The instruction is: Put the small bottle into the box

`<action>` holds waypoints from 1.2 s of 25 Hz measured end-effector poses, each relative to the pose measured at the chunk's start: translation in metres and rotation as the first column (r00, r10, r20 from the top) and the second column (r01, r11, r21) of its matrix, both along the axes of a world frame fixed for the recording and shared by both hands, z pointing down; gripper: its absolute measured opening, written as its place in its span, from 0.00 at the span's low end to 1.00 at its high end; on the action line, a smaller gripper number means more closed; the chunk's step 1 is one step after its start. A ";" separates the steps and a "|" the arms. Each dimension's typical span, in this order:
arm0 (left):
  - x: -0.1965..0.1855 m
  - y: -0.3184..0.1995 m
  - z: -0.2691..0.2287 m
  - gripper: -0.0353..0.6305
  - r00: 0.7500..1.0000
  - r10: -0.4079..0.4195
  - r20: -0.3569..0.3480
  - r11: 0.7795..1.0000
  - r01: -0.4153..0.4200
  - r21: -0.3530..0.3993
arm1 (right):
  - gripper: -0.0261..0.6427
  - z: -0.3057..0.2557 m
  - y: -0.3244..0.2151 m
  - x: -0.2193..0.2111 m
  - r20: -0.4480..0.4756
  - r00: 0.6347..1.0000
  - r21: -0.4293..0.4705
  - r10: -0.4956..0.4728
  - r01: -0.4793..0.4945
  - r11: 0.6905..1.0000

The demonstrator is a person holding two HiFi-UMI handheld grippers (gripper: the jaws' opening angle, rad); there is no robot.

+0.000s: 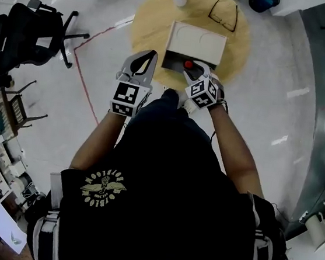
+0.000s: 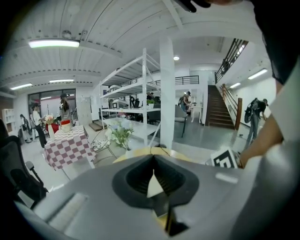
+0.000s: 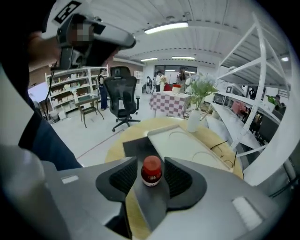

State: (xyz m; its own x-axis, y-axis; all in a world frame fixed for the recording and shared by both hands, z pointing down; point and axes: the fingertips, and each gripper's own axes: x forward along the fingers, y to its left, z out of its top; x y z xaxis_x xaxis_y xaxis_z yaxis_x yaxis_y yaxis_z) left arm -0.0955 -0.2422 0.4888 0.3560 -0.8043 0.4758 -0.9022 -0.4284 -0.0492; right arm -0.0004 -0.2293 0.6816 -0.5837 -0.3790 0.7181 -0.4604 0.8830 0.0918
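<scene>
Standing upright between the jaws of the right gripper (image 3: 151, 165), the small bottle (image 3: 151, 174) is resting on the dark floor (image 3: 135, 146) of the box (image 3: 187, 149). Jaws are standing spread, with one ribbed pad (image 3: 123, 177) to either side of the bottle. A thin gap is showing on the gripper's left side and a thinner one on its right, so neither pad is pressing on the glass. The red cap (image 3: 152, 165) is sitting level with the jaw tips, and the white label band is lying just below it, deeper in the throat. The box's pale open lid is lying beyond the jaw tips and a little to their right, hinged back flat on the round wooden table (image 3: 117, 140). Past the lid, a white vase (image 3: 193, 120) with greenery is standing near the table's far edge. From the head view, the right gripper is reaching over the near edge of the box, the bottle's cap showing just ahead of its marker cube (image 1: 202, 91). The left gripper (image 1: 152, 56) is hanging well off to the left of the box, over bare floor and beside the table's rim. Its own view is showing its jaws pressed together at the tips, pinching nothing.
</scene>
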 end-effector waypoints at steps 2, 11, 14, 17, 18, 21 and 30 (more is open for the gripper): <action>0.001 -0.007 -0.004 0.05 1.000 0.008 -0.003 1.000 -0.008 -0.007 | 0.30 0.012 -0.006 -0.003 -0.024 1.000 -0.001 0.003 -0.003 1.000; 0.004 -0.033 -0.018 0.05 0.998 0.069 0.005 0.998 -0.069 0.009 | 0.24 -0.008 -0.009 -0.009 0.020 1.000 0.003 0.006 -0.007 1.000; 0.007 -0.034 -0.024 0.05 0.996 0.082 -0.020 0.997 -0.082 0.003 | 0.24 -0.046 -0.010 0.007 0.082 0.994 0.002 0.066 -0.067 0.998; 0.014 -0.040 -0.029 0.05 0.995 0.094 -0.043 0.996 -0.093 0.015 | 0.24 -0.082 -0.015 0.034 0.116 0.985 0.000 0.129 -0.130 0.991; 0.018 -0.043 -0.033 0.05 0.993 0.103 -0.053 0.994 -0.102 0.028 | 0.24 -0.092 -0.017 0.045 0.127 0.980 -0.010 0.156 -0.156 0.988; 0.031 -0.049 -0.047 0.05 0.989 0.139 -0.059 0.989 -0.135 0.056 | 0.24 -0.113 -0.022 0.080 0.139 0.959 -0.044 0.247 -0.244 0.969; 0.047 -0.053 -0.068 0.05 0.992 0.119 -0.051 0.989 -0.114 0.096 | 0.24 -0.057 -0.046 0.181 0.021 0.898 -0.047 0.439 -0.437 0.898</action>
